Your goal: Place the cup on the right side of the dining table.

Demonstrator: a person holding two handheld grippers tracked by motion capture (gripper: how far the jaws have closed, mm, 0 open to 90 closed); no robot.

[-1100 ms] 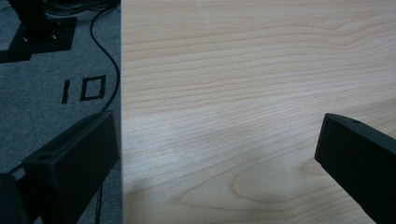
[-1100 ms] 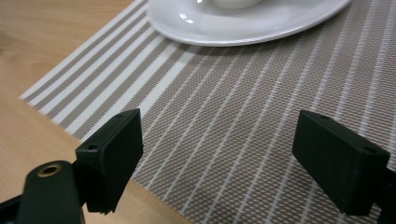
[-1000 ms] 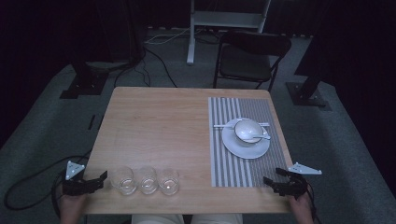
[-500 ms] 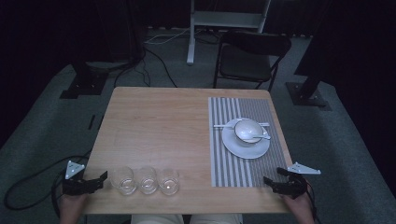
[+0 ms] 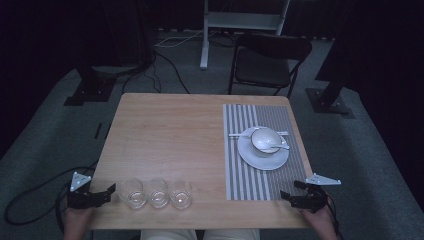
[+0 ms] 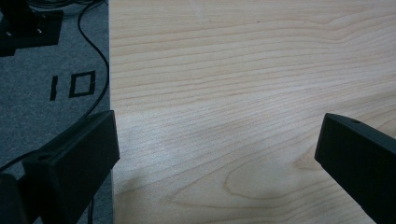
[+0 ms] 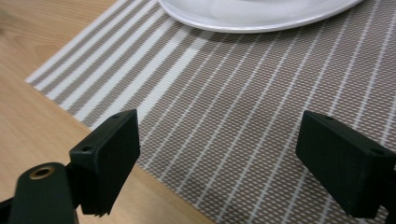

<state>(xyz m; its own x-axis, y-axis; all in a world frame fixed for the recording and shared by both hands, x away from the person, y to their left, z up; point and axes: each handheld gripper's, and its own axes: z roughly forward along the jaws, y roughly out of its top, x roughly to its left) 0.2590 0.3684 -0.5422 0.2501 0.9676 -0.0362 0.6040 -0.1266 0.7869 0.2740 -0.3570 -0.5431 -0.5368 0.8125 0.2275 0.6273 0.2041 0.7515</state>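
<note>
Just right of the left gripper (image 5: 102,193), jaws spread and empty, three clear drinking glasses (image 5: 131,192) stand close-packed — a careless approach could topple neighbours. Right gripper (image 5: 292,192) likewise gapes, idle beside the striped placemat (image 5: 240,175).

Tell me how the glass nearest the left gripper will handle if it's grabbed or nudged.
The nearest glass looks like clear, smooth glass, so probably slippery and breakable. It is short and wide, so it should slide rather than tip. Pushed rightward, it would likely knock the middle glass close beside it.
</note>
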